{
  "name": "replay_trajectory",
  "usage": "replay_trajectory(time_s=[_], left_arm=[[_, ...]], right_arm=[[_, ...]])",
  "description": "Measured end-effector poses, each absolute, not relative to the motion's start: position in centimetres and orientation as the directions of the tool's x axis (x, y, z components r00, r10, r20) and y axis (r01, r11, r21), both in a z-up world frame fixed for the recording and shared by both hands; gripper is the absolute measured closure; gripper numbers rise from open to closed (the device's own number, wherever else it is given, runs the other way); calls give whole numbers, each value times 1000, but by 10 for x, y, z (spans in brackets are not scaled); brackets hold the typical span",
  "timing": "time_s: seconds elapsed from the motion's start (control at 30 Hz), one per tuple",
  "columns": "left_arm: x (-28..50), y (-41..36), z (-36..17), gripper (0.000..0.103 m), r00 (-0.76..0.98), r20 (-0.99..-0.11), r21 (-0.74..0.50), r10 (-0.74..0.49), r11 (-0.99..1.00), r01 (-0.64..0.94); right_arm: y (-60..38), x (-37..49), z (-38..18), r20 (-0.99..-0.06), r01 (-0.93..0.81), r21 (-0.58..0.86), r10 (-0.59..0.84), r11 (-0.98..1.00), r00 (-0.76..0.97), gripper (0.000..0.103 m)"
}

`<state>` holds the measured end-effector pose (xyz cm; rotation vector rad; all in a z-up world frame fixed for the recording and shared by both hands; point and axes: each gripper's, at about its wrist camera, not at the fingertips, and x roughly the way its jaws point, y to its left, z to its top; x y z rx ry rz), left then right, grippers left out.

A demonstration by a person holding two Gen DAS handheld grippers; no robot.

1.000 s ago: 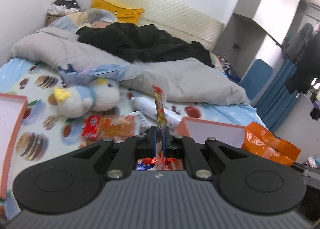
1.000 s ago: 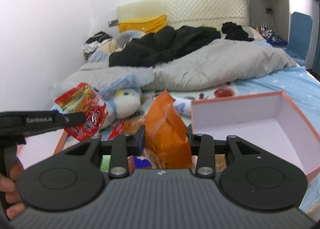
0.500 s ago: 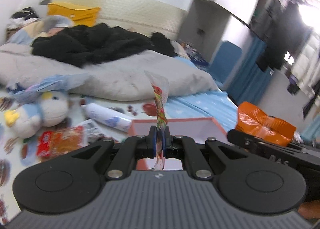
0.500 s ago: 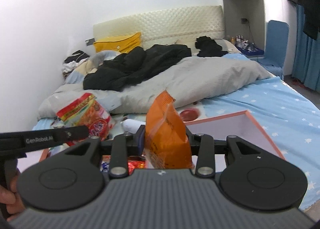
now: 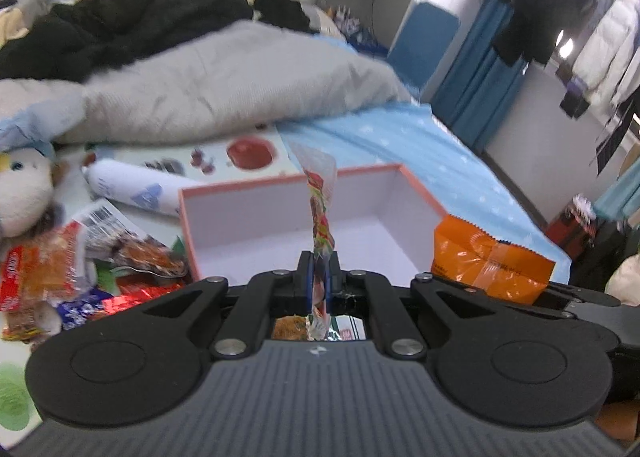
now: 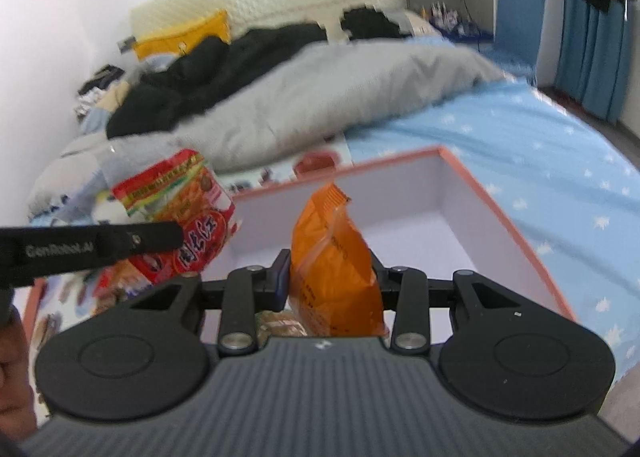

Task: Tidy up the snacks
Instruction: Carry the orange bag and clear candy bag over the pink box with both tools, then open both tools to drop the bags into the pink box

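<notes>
My left gripper (image 5: 319,271) is shut on a red snack packet (image 5: 320,209), seen edge-on, held over the near wall of an open orange-rimmed box (image 5: 256,217). The packet's printed face shows in the right wrist view (image 6: 180,213). My right gripper (image 6: 330,277) is shut on an orange snack bag (image 6: 334,257), held over the same box (image 6: 500,217). That bag also shows in the left wrist view (image 5: 488,259) at the box's right side.
Several loose snack packets (image 5: 80,257) lie on the bed left of the box. A white tube (image 5: 132,189) and a plush toy (image 5: 22,193) lie behind them. A grey duvet (image 5: 224,93) and black clothes (image 5: 120,25) cover the far bed.
Both grippers have swung right and forward with their snacks. The box now lies directly under and ahead of both, and looks closer and larger.
</notes>
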<state>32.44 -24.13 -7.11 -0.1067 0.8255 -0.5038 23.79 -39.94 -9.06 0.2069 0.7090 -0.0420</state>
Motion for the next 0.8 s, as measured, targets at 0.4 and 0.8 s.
replay_trajectory(time_s=[0.4, 0.8], left_arm=[[365, -278, -132, 96, 449, -772, -276, -451, 873, 402], [360, -272, -125, 55, 475, -776, -225, -415, 885, 407]], right_arm=[[-429, 269, -146, -747, 189, 203, 27, 961, 665, 63], [-434, 268, -150, -762, 230, 207, 9, 951, 647, 47]])
